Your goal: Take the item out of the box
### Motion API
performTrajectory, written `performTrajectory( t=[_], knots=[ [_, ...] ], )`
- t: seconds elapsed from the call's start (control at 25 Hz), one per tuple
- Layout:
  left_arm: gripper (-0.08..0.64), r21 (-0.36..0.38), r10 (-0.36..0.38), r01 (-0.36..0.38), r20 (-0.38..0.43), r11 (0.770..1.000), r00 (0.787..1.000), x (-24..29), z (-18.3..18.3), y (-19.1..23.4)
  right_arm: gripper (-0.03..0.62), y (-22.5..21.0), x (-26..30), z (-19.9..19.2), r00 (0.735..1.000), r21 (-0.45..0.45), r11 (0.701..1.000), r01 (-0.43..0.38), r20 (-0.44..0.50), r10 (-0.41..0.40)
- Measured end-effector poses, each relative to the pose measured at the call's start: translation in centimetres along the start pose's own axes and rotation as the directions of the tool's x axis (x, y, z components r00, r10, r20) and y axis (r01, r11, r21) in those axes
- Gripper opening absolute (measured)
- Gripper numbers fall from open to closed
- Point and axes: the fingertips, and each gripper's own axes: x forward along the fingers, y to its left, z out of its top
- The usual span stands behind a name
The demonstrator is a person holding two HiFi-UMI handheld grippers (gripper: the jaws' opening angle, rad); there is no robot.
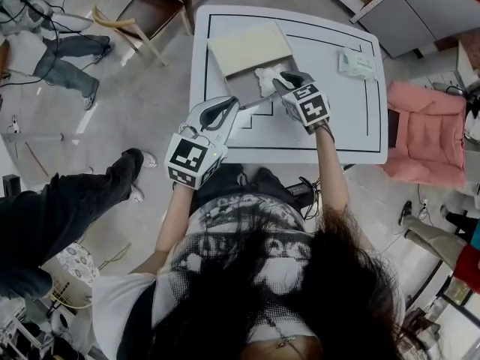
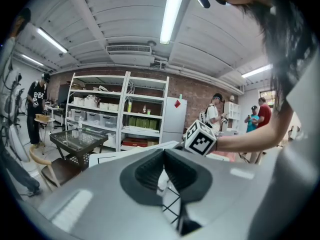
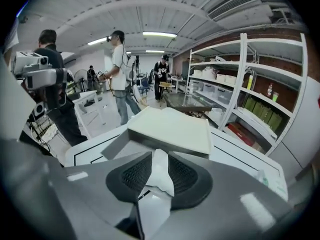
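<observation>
Left of the box (image 1: 247, 47), off the worktop (image 1: 330, 126), a wooden chair (image 1: 146, 13) stands on the floor. A person's dark-trousered leg (image 1: 67, 201) lies well to the near left of the box.

Just near-left of the box, the left gripper (image 1: 229, 107) hangs over the worktop's black lines. In the left gripper view its pads meet at the tips, so the left gripper (image 2: 163, 154) is clenched and grasps nothing. The marker cube (image 2: 201, 138) of the other gripper shows beyond it to the right.

The box itself lies on the worktop, with a flat cream top and grey sides. The right gripper view shows the same box (image 3: 172, 129), its cream slab above a grey wall and a grey panel sloping off to its left.

At the near right edge of the box, touching it, lies the crumpled white item (image 1: 268, 76). I cannot tell whether it rests on the box's grey part or on the worktop.

The right gripper (image 1: 281, 85) points down at this spot from the near right. In its own view the right gripper (image 3: 156, 156) is released, jaws apart. The crumpled white item (image 3: 160, 171) sits between the pads, unclamped.

Right of the box, well apart from it, a small pale packet (image 1: 356, 64) lies on the worktop. Farther right, off the worktop, stands a pink armchair (image 1: 420, 133).
</observation>
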Motion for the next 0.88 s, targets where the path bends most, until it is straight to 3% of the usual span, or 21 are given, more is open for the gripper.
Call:
performTrajectory(
  t=[0.36,0.6,0.88],
  knots=[
    [0.000,-0.007,0.001,-0.001,-0.001,1.000,1.000,-0.6,-0.4,1.8,0.113,-0.1,5.8,-1.5,0.978,-0.075,0.996,-0.049,-0.204,0.032],
    [0.000,-0.020,0.006,-0.006,0.000,1.000,1.000,-1.0,-0.9,2.6,0.137,-0.8,7.6,-4.5,0.914,-0.047,0.998,-0.038,-0.404,0.015],
    [0.000,-0.029,0.008,-0.008,0.000,1.000,1.000,-1.3,-1.0,3.3,0.117,-0.5,9.0,-4.7,0.894,-0.017,0.996,-0.088,-0.443,0.072]
  ],
)
